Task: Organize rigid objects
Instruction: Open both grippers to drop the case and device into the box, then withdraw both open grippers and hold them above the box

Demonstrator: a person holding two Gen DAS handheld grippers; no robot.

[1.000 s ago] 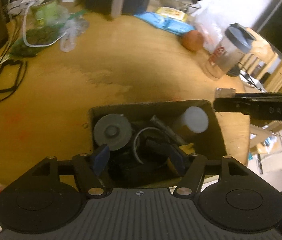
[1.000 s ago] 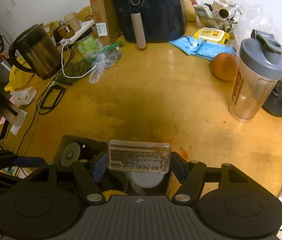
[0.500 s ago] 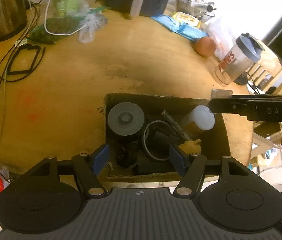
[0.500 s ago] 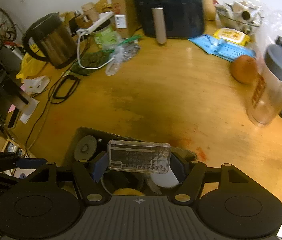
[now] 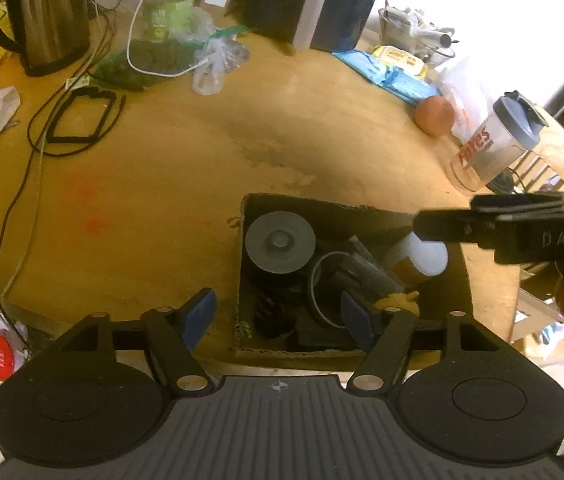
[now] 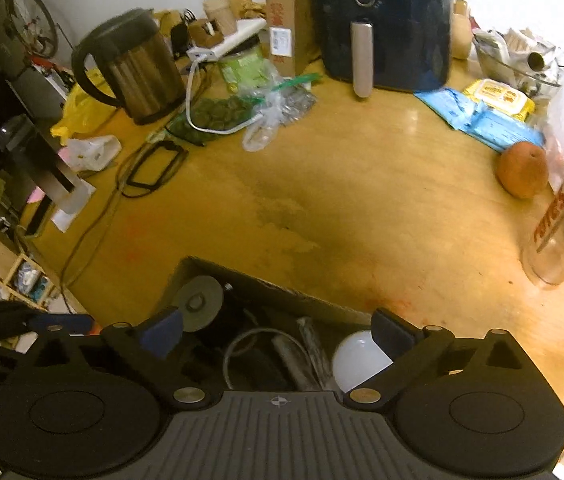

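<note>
Right tool [image 6: 275, 330] has just been opening, jaws wide, empty, over the box [image 5: 362, 210] at the tabletop's near edge; left tool [image 5: 279, 314] part-open, empty; lift both clear before reaching again.

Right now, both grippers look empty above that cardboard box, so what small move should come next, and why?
Probably lift the right hand-held gripper clear of the cardboard box: its jaws have just opened, nothing sits between them, and the box already holds several items.

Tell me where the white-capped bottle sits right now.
The white-capped bottle lies inside the cardboard box, at its right end in the left wrist view, right of the grey round lid.
</note>
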